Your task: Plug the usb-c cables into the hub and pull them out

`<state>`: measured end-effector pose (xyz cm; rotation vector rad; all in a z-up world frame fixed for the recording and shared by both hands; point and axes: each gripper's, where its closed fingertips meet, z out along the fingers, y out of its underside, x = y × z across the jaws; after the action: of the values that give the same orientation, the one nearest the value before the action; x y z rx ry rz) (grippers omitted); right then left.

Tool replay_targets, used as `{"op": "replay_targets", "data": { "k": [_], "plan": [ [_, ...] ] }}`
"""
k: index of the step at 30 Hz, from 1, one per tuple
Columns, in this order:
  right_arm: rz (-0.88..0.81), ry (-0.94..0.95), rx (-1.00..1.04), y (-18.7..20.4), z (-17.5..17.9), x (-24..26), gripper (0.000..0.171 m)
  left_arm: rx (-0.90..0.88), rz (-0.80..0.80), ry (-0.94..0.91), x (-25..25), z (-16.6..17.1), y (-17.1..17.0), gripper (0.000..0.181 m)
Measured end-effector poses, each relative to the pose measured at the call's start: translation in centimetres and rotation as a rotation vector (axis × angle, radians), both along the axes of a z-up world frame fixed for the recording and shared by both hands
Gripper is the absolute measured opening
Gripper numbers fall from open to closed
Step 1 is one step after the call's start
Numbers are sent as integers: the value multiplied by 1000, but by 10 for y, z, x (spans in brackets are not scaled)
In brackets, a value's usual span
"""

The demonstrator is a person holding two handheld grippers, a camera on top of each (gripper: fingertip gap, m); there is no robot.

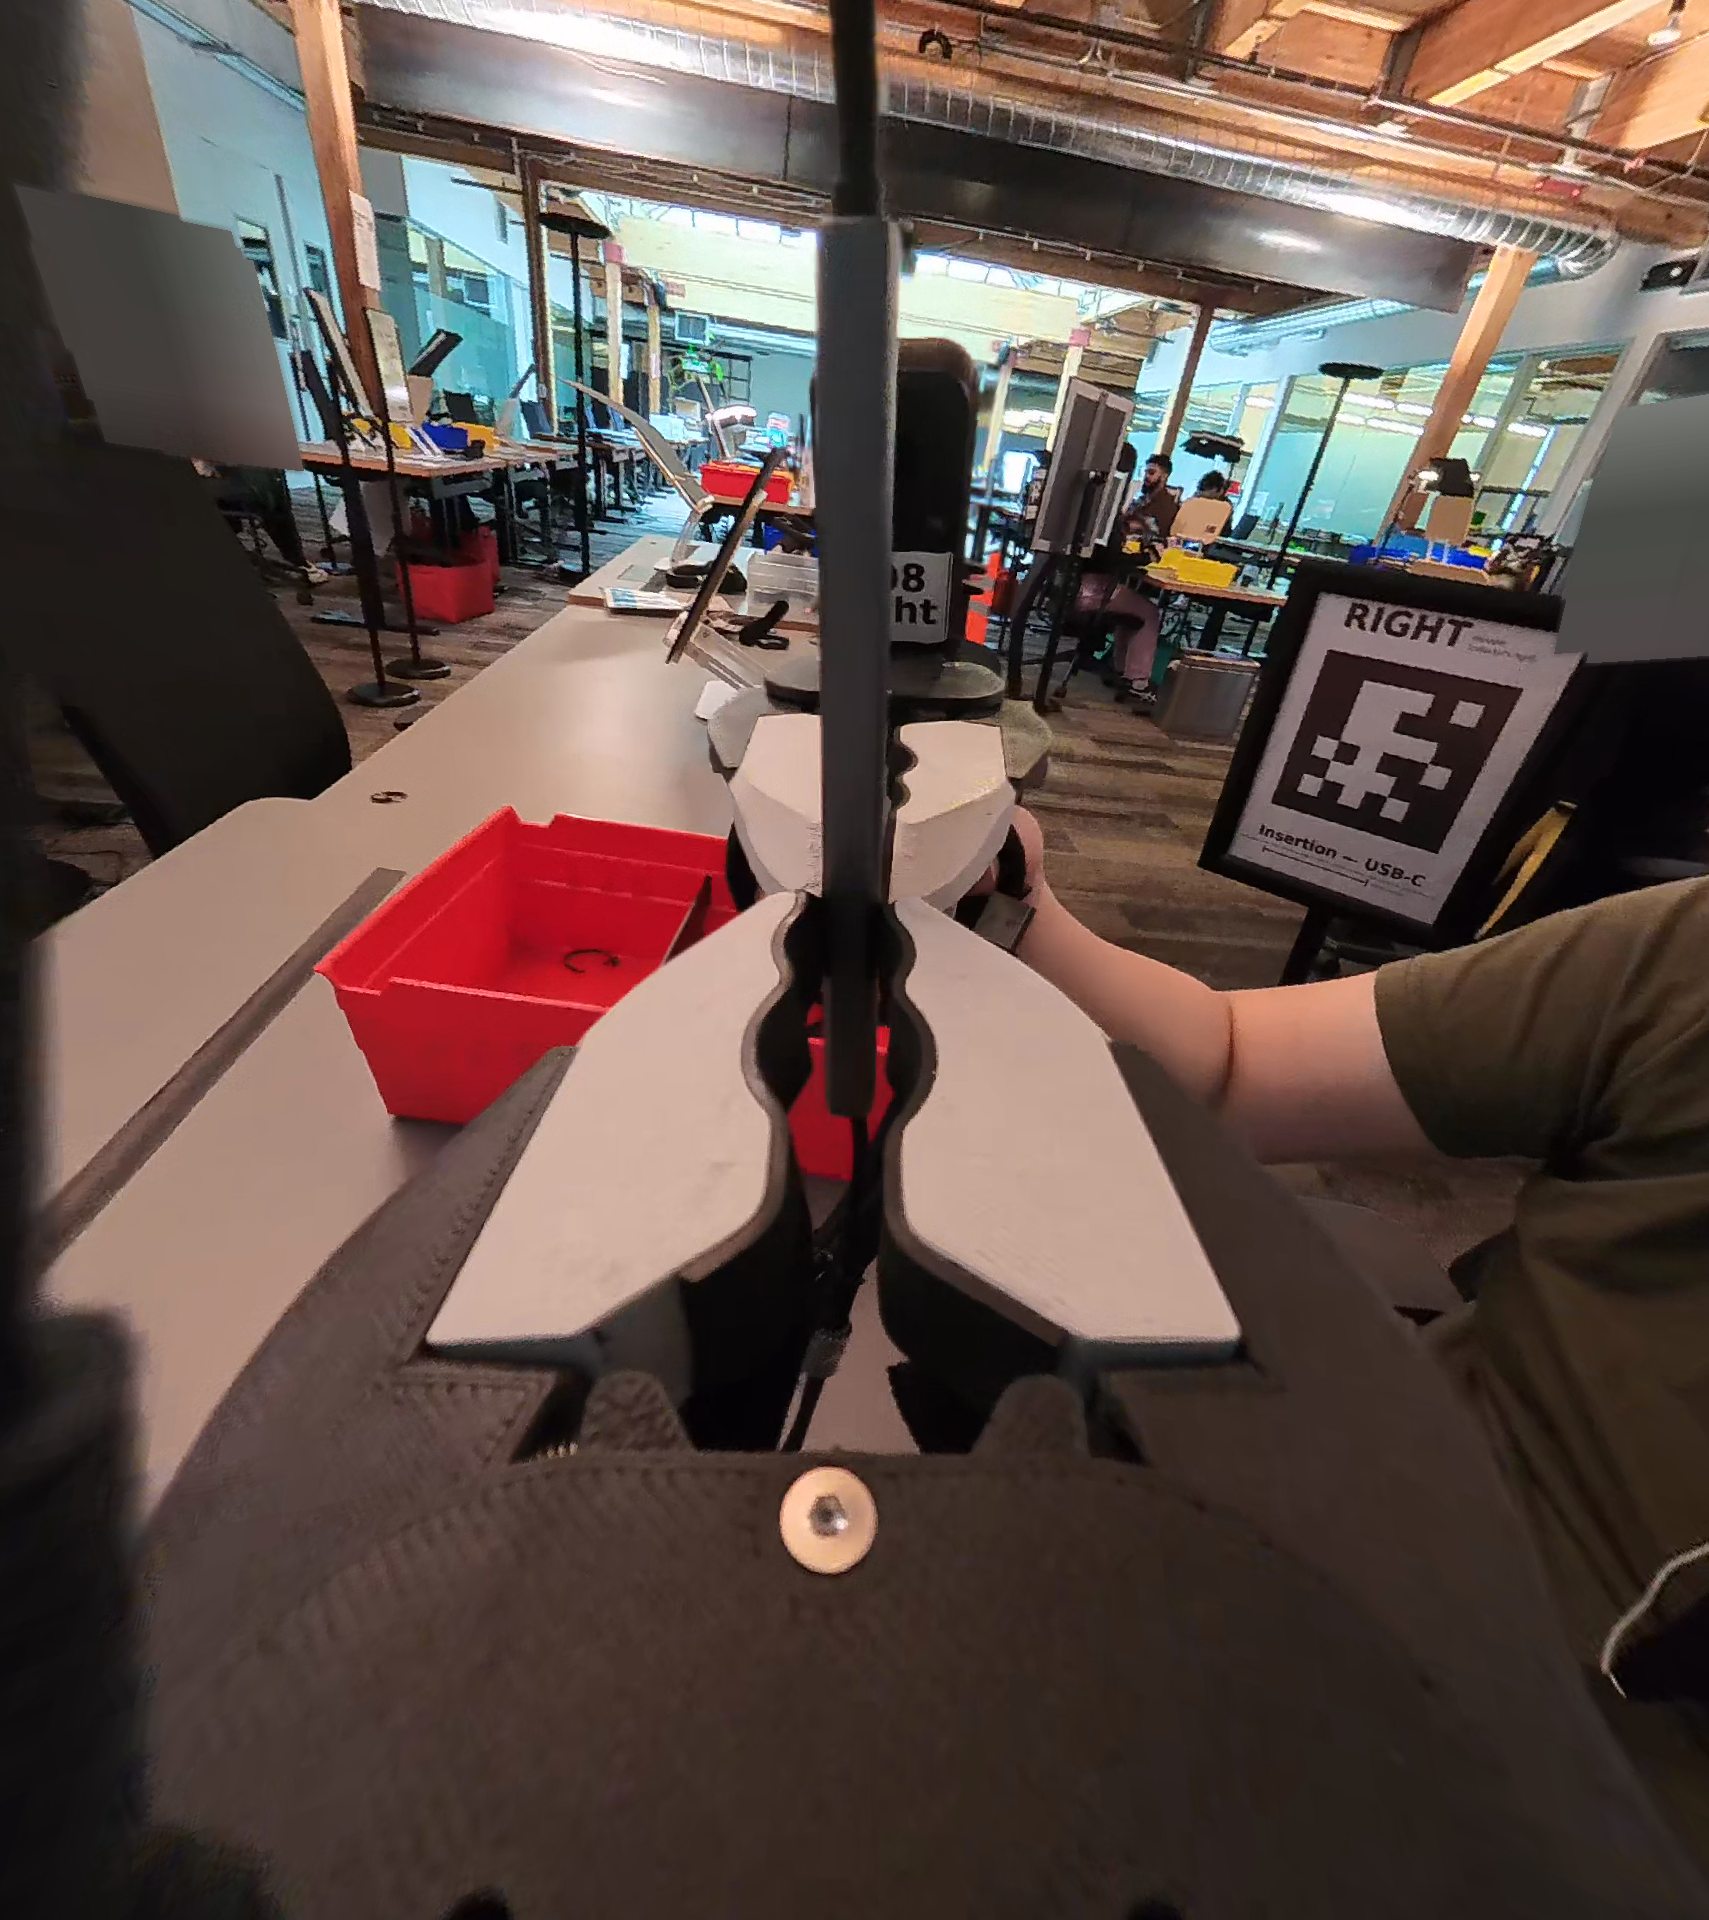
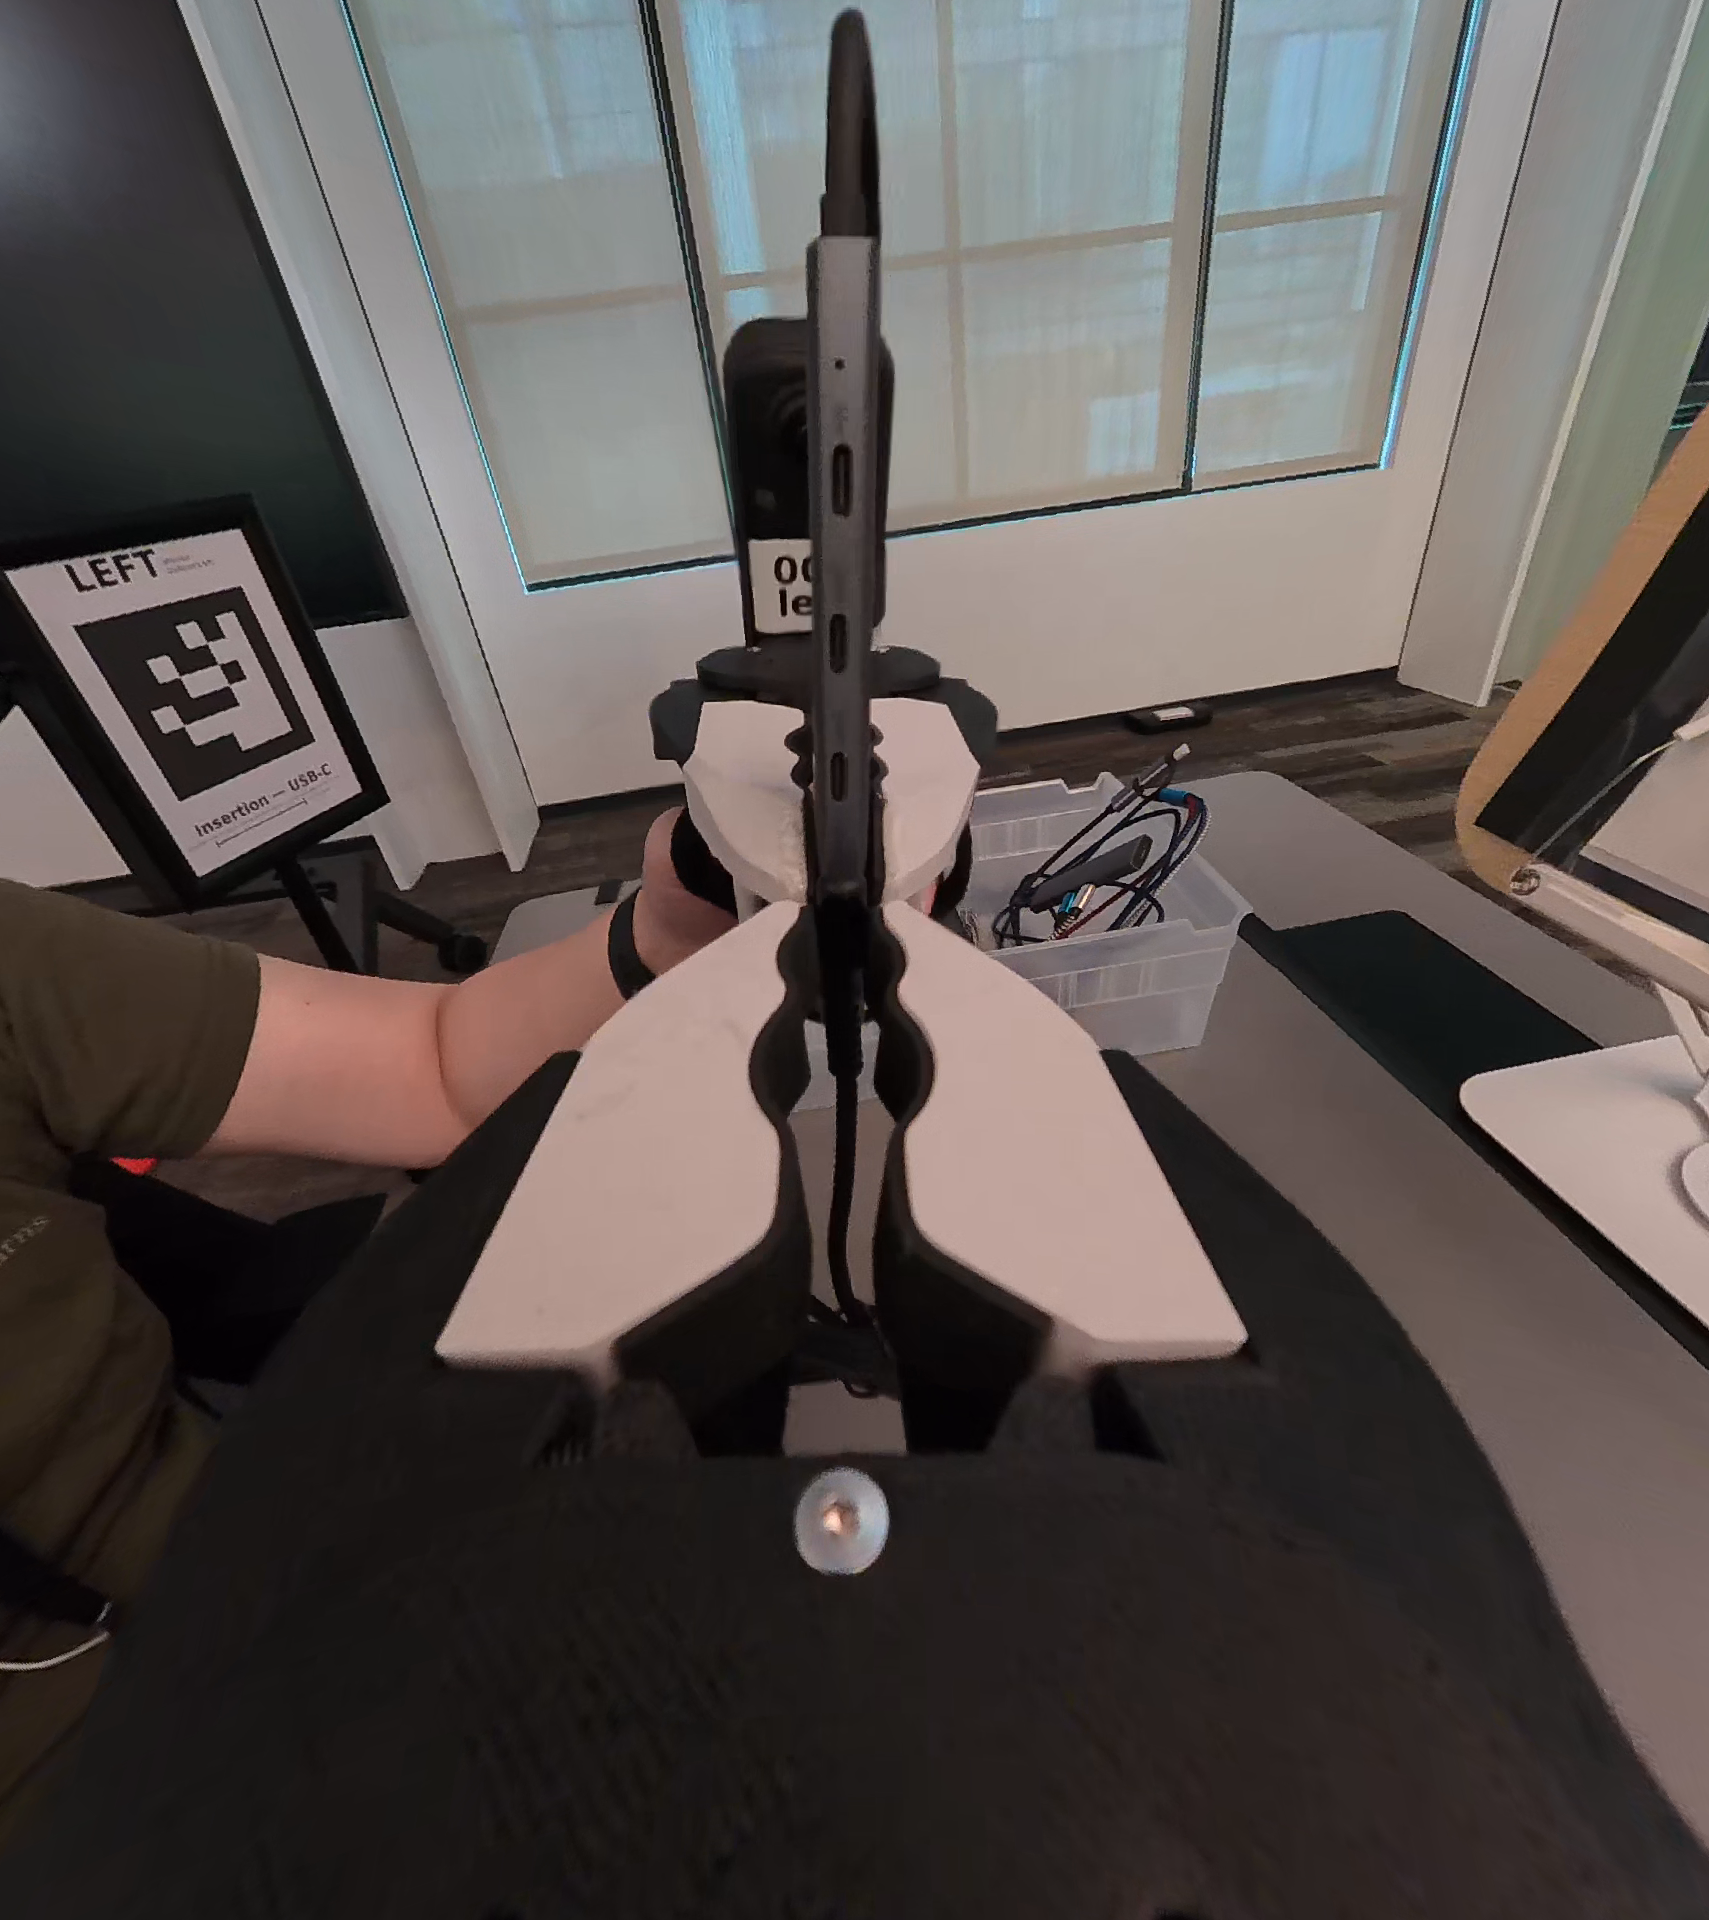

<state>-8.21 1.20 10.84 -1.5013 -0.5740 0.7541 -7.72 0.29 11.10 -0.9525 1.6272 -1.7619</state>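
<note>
The grey table (image 1: 206, 987) lies under both my tongs, and its edge toward my body is near. In the left wrist view the red bin (image 1: 476, 997) stands at 9 o'clock from the tips. In the right wrist view the clear box of spare cables (image 2: 1120, 966) stands at 2 o'clock and a white stand base (image 2: 1577, 1132) at 3 o'clock. Between these there is free room in the air, which I judge enough to push straight in and pull straight back.

The hub (image 2: 842, 582) stands upright between my two tongs, above the table, with its own black tail rising at 12 o'clock. It looks a thin metal bar, so I expect it stiff, light and somewhat slippery on its flat faces. My left gripper (image 1: 842, 935) is closed on its lower part, across the flat faces. I think this is the right place, because the port edge stays uncovered.

My right gripper (image 2: 837, 935) is closed on the black plug (image 2: 845, 997), whose tip reaches the lower end of the hub's port edge. I cannot tell if it is seated. The plug body is hard and good to hold. The cable (image 2: 842, 1195) behind it is soft and would bend if I hold it there.

Three ports (image 2: 842, 478) above it are empty.
</note>
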Motion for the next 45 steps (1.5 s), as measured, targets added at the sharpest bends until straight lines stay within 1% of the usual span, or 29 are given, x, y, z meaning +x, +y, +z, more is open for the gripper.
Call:
{"op": "replay_targets", "data": {
  "k": [4, 9, 12, 15, 20, 22, 23, 24, 25, 26, 27, 28, 29, 30, 31, 33, 35, 36, 37, 39, 41, 45],
  "plan": [
    [2, -7, -7, -1, 0, 1, 9, -17, -9, 13, 1, 1, -1, 9],
    [-10, 52, 24, -3, 11, 5, 9, -109, 29, -59, 5, 13, -2, 9],
    [-14, 56, 24, -5, 14, 6, 9, -114, 34, -64, 5, 15, -4, 8],
    [-20, 93, 53, -7, 21, 4, 9, -149, 52, -106, 3, 23, -5, 7],
    [-20, 89, 60, -10, 26, 3, 9, -155, 63, -121, 1, 28, -9, 7],
    [-13, 127, 64, -11, 29, 3, 9, -184, 65, -136, 0, 31, -9, 8],
    [-40, 164, 83, -12, 34, 12, 9, -233, 98, -187, -4, 40, 0, 8],
    [-78, 243, 121, -18, 46, 35, 9, -338, 156, -275, -19, 57, 25, 9],
    [-98, 341, 146, -28, 59, 64, 9, -459, 177, -354, -44, 76, 56, 8],
    [-112, 426, 177, -40, 71, 93, 9, -523, 179, -402, -69, 89, 82, 9],
    [-123, 464, 193, -53, 78, 115, 9, -496, 215, -394, -84, 94, 99, 8],
    [-167, 460, 199, -62, 82, 134, 9, -406, 292, -361, -93, 93, 109, 9],
    [-238, 429, 222, -71, 85, 150, 9, -299, 379, -348, -99, 92, 115, 9],
    [-315, 370, 233, -78, 85, 163, 9, -214, 427, -344, -103, 94, 116, 9],
    [-381, 293, 215, -82, 81, 172, 9, -158, 440, -330, -106, 95, 112, 9],
    [-480, 123, 106, -88, 63, 186, 9, -109, 443, -290, -103, 94, 106, 9],
    [-592, -2, 3, -96, 43, 205, 9, -115, 393, -254, -97, 90, 97, 9],
    [-630, -49, -68, -101, 31, 212, 9, -132, 359, -245, -94, 89, 92, 11],
    [-642, -97, -135, -107, 19, 217, 9, -151, 325, -233, -90, 87, 87, 8],
    [-676, -125, -189, -119, 8, 227, 9, -166, 281, -202, -82, 82, 79, 9],
    [-668, -115, -295, -129, -10, 232, 9, -150, 269, -183, -75, 78, 74, 8],
    [-639, -166, -572, -134, -67, 241, 9, -115, 243, -148, -66, 70, 62, 9]
  ]
}}
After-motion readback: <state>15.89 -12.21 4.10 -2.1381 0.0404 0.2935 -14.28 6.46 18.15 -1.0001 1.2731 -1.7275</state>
